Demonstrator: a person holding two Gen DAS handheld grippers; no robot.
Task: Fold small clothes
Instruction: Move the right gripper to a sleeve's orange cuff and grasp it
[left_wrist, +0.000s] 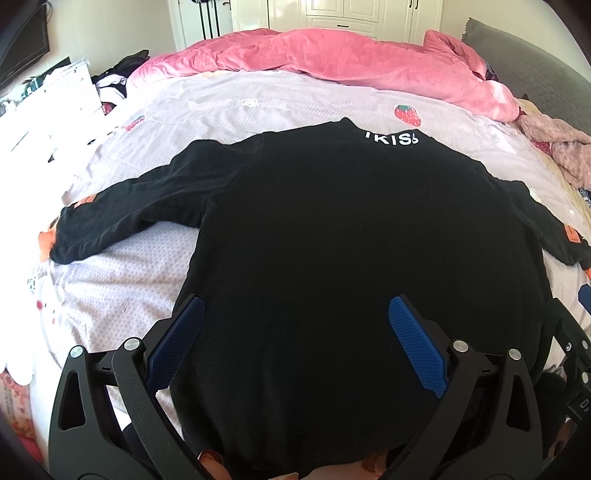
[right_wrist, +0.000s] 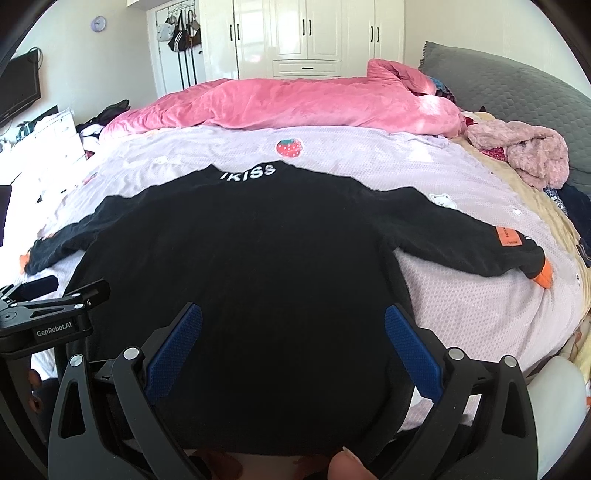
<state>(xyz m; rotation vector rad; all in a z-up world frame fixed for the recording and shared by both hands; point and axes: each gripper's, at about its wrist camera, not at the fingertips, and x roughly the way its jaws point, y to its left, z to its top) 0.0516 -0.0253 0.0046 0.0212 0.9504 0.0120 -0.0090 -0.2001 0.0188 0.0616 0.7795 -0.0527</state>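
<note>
- left sleeve (left_wrist: 122, 206) is lying stretched out flat, way off to the left of the left gripper (left_wrist: 295, 332) fingers and further out than the tips, cuff almost hanging off the lilac bedsheet (left_wrist: 122, 280)
- that gripper is hovering with fingers spread wide apart, gripping nothing; its left pad (left_wrist: 177, 343) is sitting right over the left side edge of the black sweater (left_wrist: 332, 221), the other one over the body
- sweater's spread out back-up, hem toward the fingers, collar lettering (right_wrist: 248, 171) pointing away past the tips
- right gripper (right_wrist: 293, 339) is doing the same thing, fingers wide apart and empty, both over the lower body cloth
- right sleeve (right_wrist: 480, 236) with the orange patch (right_wrist: 508, 234) is running out to the right of those fingers
- my take: nothing's folded yet, so I'd be pinching each sleeve near the cuff, one layer only, and folding it straight across the back, keeping it flat so the body isn't bunching
</note>
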